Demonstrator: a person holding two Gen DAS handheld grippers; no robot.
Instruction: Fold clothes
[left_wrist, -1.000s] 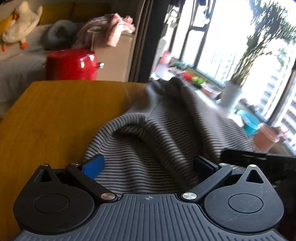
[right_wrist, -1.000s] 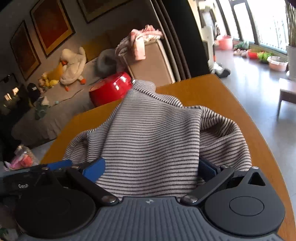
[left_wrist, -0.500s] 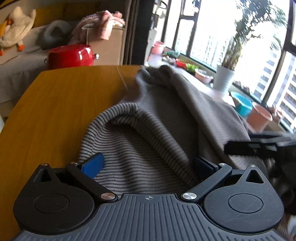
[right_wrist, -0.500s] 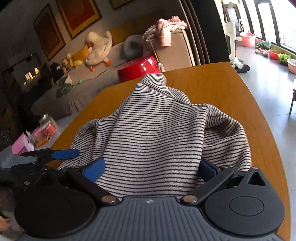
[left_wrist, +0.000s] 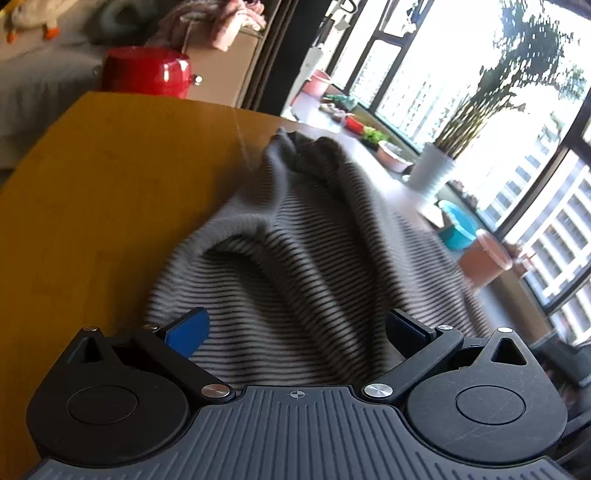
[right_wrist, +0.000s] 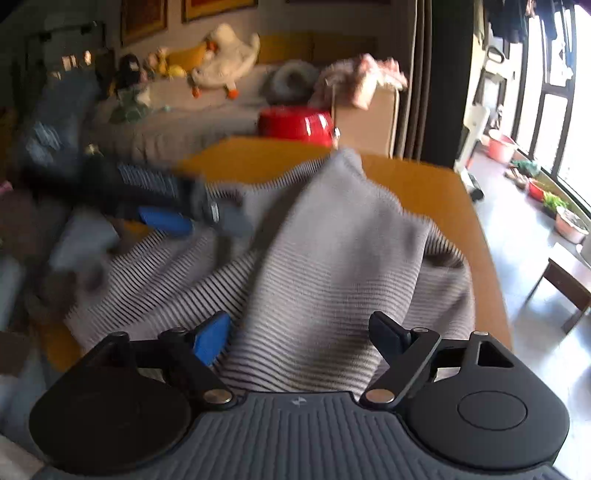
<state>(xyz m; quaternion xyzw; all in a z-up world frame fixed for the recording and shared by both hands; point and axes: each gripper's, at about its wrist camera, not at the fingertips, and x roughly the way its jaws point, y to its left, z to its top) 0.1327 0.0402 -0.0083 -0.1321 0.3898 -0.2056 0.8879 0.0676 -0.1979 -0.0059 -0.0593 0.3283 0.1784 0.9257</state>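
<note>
Nearest in the left wrist view, the left gripper (left_wrist: 295, 328) has its blue-padded fingers (left_wrist: 188, 330) spread wide, with the striped sweater (left_wrist: 295, 258) bunched up between them; whether the pads press on the cloth cannot be told. The sweater lies rumpled on the yellow wooden table (left_wrist: 92, 192), rising in folds away from the gripper toward the table's far right side.

In the right wrist view, the right gripper (right_wrist: 299, 332) is about half open and its jaws are closing, with a raised fold of the same striped sweater (right_wrist: 332, 258) between them; the pads sit at the sides of the fold, and a firm pinch is not clear. Further left in that view, blurred, the left gripper (right_wrist: 166, 218) sits over the sweater's far edge.

Beyond the table stands a red pot (right_wrist: 295, 123) with its lid on, contents hidden. Next to it is a tan cardboard box (right_wrist: 369, 110) with pinkish clothes (right_wrist: 365, 77) heaped over its top. Behind lies a grey sofa (right_wrist: 177, 118) with a white plush duck (right_wrist: 225, 62). Along the window sill, in the left view, stand a white planter (left_wrist: 430, 170) holding a tall plant, a blue basin (left_wrist: 458, 229) and a terracotta pot (left_wrist: 484, 258); what is in the last two is unclear.
</note>
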